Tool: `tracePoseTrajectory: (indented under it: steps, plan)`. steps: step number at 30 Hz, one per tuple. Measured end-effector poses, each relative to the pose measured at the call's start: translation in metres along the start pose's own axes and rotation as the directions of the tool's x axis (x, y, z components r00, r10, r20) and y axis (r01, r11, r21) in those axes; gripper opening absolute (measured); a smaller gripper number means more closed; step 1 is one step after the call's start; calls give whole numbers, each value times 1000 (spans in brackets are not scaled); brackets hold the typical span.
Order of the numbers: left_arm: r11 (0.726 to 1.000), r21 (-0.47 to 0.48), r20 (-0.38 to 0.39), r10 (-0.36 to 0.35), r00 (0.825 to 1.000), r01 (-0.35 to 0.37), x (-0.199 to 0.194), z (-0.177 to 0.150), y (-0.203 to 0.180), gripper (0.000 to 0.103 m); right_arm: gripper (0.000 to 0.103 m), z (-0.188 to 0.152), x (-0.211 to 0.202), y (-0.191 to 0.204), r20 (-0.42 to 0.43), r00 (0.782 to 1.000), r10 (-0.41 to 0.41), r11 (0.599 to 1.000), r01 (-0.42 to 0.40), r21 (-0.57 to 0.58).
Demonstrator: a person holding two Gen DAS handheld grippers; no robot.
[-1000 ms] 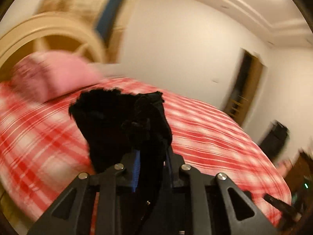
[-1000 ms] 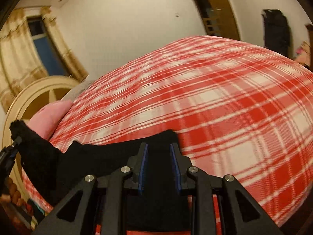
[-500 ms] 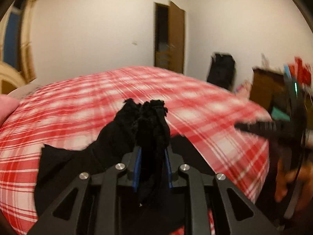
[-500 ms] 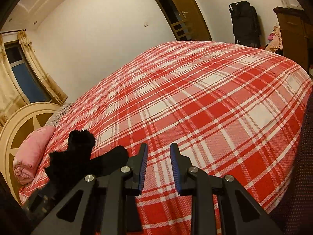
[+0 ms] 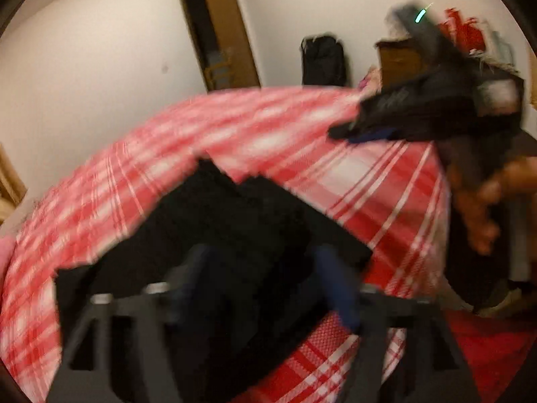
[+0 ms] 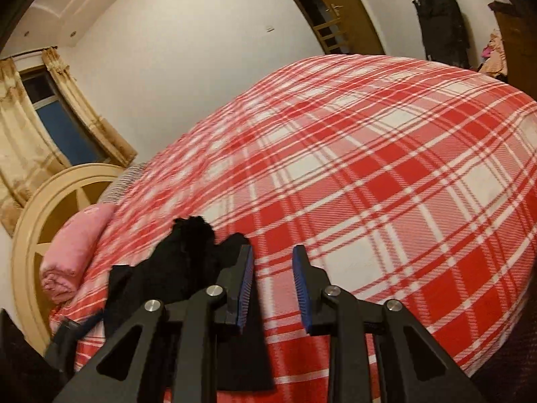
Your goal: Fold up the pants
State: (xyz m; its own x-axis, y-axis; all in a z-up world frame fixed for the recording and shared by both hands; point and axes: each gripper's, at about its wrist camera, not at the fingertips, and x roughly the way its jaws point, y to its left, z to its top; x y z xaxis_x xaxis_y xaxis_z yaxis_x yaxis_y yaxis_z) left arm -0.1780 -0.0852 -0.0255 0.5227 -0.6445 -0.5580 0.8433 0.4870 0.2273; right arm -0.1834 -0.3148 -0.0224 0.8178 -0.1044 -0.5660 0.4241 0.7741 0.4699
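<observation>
Plaid bed (image 6: 386, 168) | left gripper (image 5: 265, 285) opening above pants (image 5: 235, 221) | right gripper (image 6: 272, 282) opening, empty

White walls (image 6: 188, 50), curtained window (image 6: 53, 117), open wooden door (image 5: 231, 37), cream headboard (image 6: 43, 208)

The pants (image 6: 181, 262) are soft black cloth, fuzzy and not shiny. The bed cover (image 6: 386, 174) is red and white checked cloth with a fine woven feel, and the pink blanket (image 6: 74, 255) looks soft. The right gripper (image 6: 272, 283) is matt black plastic with shiny metal bolts.
</observation>
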Motion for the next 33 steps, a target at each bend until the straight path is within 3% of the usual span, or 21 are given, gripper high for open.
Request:
tracePoseTrajectory:
  steps: [1, 3, 5, 7, 9, 12, 13, 15, 17, 20, 22, 26, 29, 33]
  plan:
    - [1000, 1, 35, 19, 999, -19, -12, 3, 5, 96, 52, 1, -2, 5, 4, 999, 32, 999, -32, -3]
    - [998, -30, 96, 57, 994, -55, -36, 6, 23, 101, 60, 0, -5, 15, 15, 996, 86, 996, -86, -23]
    - [992, -98, 100, 92, 991, -82, -48, 4, 46, 102, 61, -4, -1, 31, -6, 989, 149, 986, -149, -70]
    - [971, -178, 62, 174, 983, -160, -47, -2, 74, 103, 61, -11, 12, 50, -70, 984, 164, 976, -172, -133]
    - [930, -270, -20, 253, 967, -249, -39, -14, 103, 103, 61, -21, 31, 67, -136, 982, 130, 966, -157, -208]
    - [839, -423, -150, 310, 939, -344, -30, -34, 144, 103, 61, -39, 60, 78, -236, 971, 36, 964, -97, -250]
    - [815, -456, -173, 315, 933, -359, -30, -40, 151, 103, 61, -43, 65, 77, -245, 969, -1, 964, -64, -259]
    - [776, -506, -195, 323, 926, -377, -32, -52, 163, 103, 61, -50, 73, 74, -262, 965, 12, 970, -75, -232]
    - [754, -524, -208, 337, 918, -396, -34, -58, 169, 103, 60, -53, 74, 77, -251, 968, 2, 966, -67, -251]
    - [711, -563, -247, 341, 907, -421, -32, -66, 179, 103, 46, -58, 77, 93, -270, 962, -43, 933, -57, -354]
    - [681, -604, -268, 314, 911, -413, -33, -74, 187, 103, 35, -57, 77, 95, -285, 958, -30, 934, -75, -349]
    - [623, -677, -287, 268, 920, -393, -35, -86, 203, 103, 28, -48, 56, 100, -246, 969, 9, 929, -100, -358]
    - [609, -688, -286, 270, 919, -393, -38, -86, 207, 103, 27, -43, 32, 107, -225, 974, 19, 917, -107, -385]
    - [642, -651, -286, 288, 914, -406, -36, -78, 204, 103, 27, -56, 39, 85, -272, 961, -46, 925, -63, -376]
